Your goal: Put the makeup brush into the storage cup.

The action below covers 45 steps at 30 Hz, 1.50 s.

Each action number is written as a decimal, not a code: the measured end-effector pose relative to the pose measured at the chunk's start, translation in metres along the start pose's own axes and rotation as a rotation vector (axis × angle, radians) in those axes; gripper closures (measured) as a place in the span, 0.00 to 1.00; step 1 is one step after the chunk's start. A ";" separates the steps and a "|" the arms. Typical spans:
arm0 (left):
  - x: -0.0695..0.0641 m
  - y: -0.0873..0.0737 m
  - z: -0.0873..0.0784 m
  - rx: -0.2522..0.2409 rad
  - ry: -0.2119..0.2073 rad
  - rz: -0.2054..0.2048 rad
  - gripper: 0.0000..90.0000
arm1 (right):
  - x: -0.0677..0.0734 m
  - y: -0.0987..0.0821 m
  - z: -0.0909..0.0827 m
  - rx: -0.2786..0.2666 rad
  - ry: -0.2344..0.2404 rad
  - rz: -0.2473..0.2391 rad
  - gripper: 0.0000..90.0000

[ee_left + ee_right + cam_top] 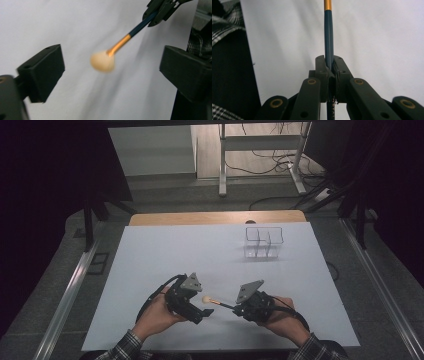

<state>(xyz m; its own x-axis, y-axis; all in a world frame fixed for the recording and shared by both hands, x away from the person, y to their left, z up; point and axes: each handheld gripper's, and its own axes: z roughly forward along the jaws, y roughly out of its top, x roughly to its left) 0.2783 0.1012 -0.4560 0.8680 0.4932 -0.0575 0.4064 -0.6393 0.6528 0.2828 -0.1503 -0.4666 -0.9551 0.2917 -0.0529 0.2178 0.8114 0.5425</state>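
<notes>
Above the white tabletop (150, 255), the right gripper (239, 308) clenches a dark-blue-and-gold, cream-tipped makeup brush (103, 60) between the left gripper's (202, 312) released fingers (41, 71); misaligned closing could knock it loose.

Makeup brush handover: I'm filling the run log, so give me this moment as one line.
right tool: shut on dark-blue-handled makeup brush | left tool: open, jaws flanking cream bristle head | clear plastic divided organizer: far right, untouched

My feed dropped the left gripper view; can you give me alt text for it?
A makeup brush with a soft peach head, gold ferrule and dark blue handle hangs between the left hand-held gripper's wide-open black jaws, above the white table. The right hand-held gripper clamps its handle at top right.
</notes>
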 end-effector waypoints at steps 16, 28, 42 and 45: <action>0.010 -0.017 -0.003 -0.054 0.058 -0.112 0.01 | -0.010 -0.007 -0.011 -0.098 -0.057 0.118 0.94; 0.015 -0.018 -0.008 -0.099 0.032 -0.203 0.00 | -0.010 -0.011 -0.012 -0.185 -0.102 0.167 0.94; 0.016 -0.012 -0.010 -0.098 -0.023 -0.259 0.02 | -0.004 -0.010 -0.008 -0.309 -0.121 0.190 0.94; 0.015 -0.011 -0.011 -0.105 -0.032 -0.265 0.02 | -0.002 -0.010 -0.007 -0.330 -0.138 0.189 0.94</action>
<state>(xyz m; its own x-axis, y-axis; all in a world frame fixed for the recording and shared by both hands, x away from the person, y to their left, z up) 0.2838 0.1223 -0.4559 0.7449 0.6148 -0.2590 0.5898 -0.4255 0.6864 0.2816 -0.1627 -0.4663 -0.8634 0.5038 -0.0259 0.2895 0.5369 0.7924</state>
